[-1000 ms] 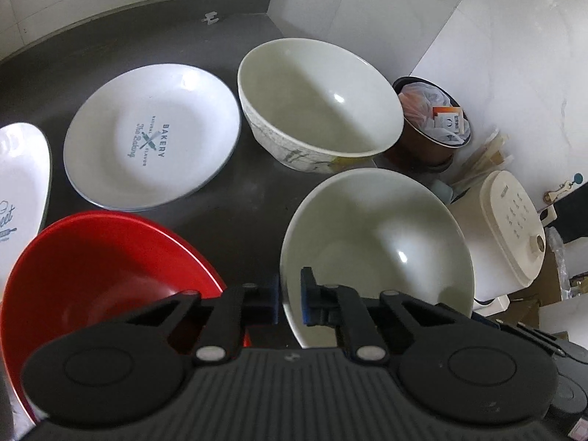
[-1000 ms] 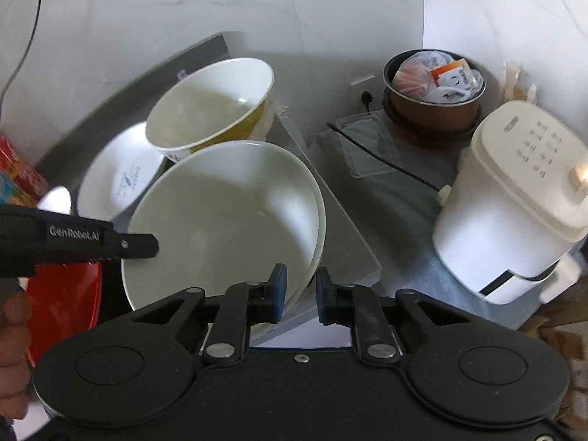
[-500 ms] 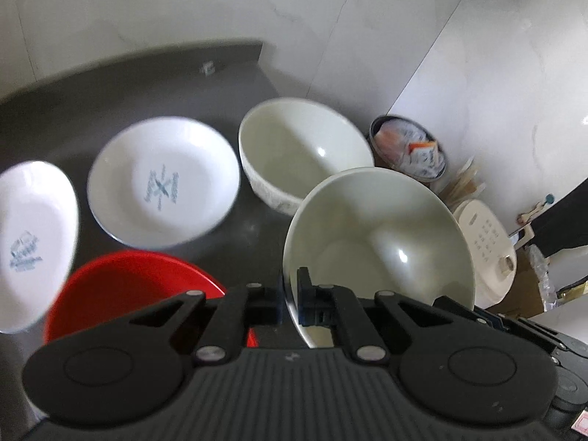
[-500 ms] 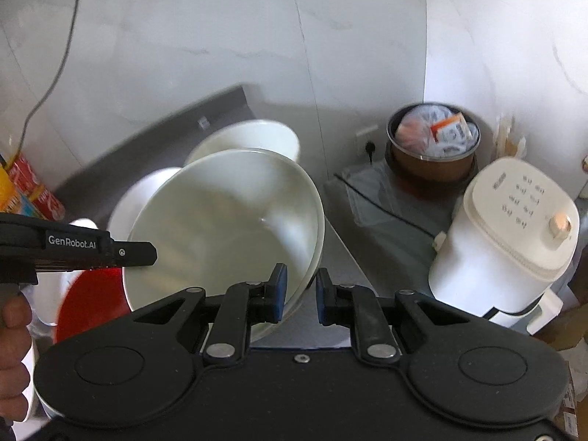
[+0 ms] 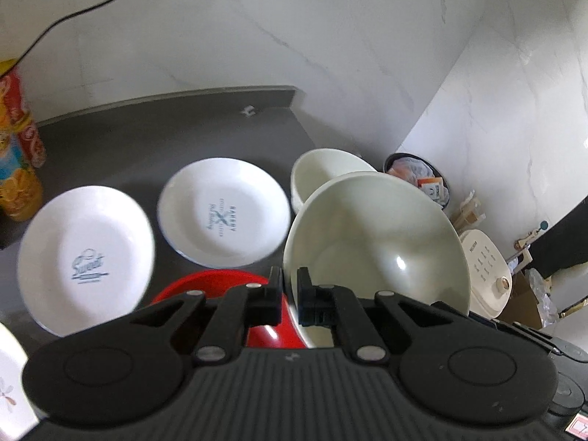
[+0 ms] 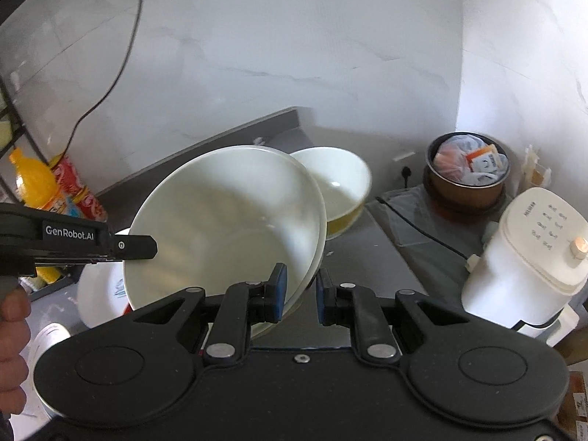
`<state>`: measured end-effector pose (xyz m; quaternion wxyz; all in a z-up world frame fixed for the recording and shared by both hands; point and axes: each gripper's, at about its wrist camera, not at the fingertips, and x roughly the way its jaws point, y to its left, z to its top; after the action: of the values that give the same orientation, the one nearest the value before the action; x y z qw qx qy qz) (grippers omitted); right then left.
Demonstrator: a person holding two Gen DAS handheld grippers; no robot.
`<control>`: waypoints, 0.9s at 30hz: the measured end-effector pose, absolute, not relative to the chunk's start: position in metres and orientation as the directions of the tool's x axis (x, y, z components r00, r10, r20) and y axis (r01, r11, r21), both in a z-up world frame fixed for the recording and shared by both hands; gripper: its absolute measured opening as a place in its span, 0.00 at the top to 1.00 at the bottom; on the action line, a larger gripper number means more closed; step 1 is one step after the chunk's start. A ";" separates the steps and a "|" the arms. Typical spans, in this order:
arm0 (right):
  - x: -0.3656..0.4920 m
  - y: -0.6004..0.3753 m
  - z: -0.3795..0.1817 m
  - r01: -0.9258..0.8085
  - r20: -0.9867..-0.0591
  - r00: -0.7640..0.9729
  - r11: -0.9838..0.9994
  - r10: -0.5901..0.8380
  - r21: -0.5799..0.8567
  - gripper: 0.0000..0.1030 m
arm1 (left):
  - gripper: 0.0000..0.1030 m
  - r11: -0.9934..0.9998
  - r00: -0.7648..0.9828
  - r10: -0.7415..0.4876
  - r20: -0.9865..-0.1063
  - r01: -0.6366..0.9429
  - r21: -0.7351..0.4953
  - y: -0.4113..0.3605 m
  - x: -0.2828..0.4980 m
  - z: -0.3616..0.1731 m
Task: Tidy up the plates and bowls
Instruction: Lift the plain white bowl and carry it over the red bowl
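Note:
A large white bowl (image 5: 375, 253) hangs tilted above the dark counter (image 5: 154, 139), held by its rim on two sides. My left gripper (image 5: 290, 294) is shut on the near-left rim. On the opposite side, my right gripper (image 6: 300, 294) is shut on the same white bowl (image 6: 228, 228). Below it sits a red bowl (image 5: 220, 286), partly hidden. A "Bakery" plate (image 5: 224, 213) and a "Sweet" plate (image 5: 84, 257) lie flat on the counter. A second deep white bowl (image 6: 338, 180) with a patterned outside stands behind the lifted one. The left gripper's body (image 6: 92, 246) and a hand (image 6: 11, 330) show in the right wrist view.
Bottles and cans (image 5: 18, 154) stand at the counter's left end. Right of the counter edge, lower down, are a cream appliance (image 6: 529, 253), a brown bin (image 6: 466, 172) full of rubbish and a power cable (image 6: 422, 231). Marble wall rises behind. Another white plate edge (image 5: 7, 397) sits bottom left.
Both grippers have risen with the white bowl, lifting it off the counter. The plates, red bowl and second bowl now look smaller and farther below.

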<state>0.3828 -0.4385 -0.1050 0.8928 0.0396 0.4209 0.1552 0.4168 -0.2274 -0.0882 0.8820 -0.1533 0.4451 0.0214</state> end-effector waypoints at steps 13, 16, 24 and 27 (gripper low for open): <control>0.358 -0.393 -0.109 -0.307 -0.749 0.569 0.933 0.339 0.190 0.84 | 0.95 0.936 0.589 -0.063 -0.805 -0.246 -0.253 -0.182 0.381 -0.097; 0.353 -0.385 -0.114 -0.315 -0.759 0.554 0.930 0.341 0.188 0.84 | 0.95 0.932 0.579 -0.059 -0.813 -0.260 -0.253 -0.176 0.375 -0.105; 0.342 -0.370 -0.130 -0.331 -0.784 0.523 0.927 0.335 0.176 0.84 | 0.95 0.921 0.537 -0.056 -0.842 -0.298 -0.251 -0.161 0.361 -0.129; 0.340 -0.365 -0.137 -0.337 -0.793 0.510 0.925 0.335 0.174 0.84 | 0.95 0.917 0.525 -0.052 -0.850 -0.312 -0.249 -0.158 0.356 -0.138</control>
<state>0.3398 -0.3650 -0.1367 0.8688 -0.0013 0.4559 0.1933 0.3562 -0.1582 -0.1377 0.8525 -0.1888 0.4815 0.0761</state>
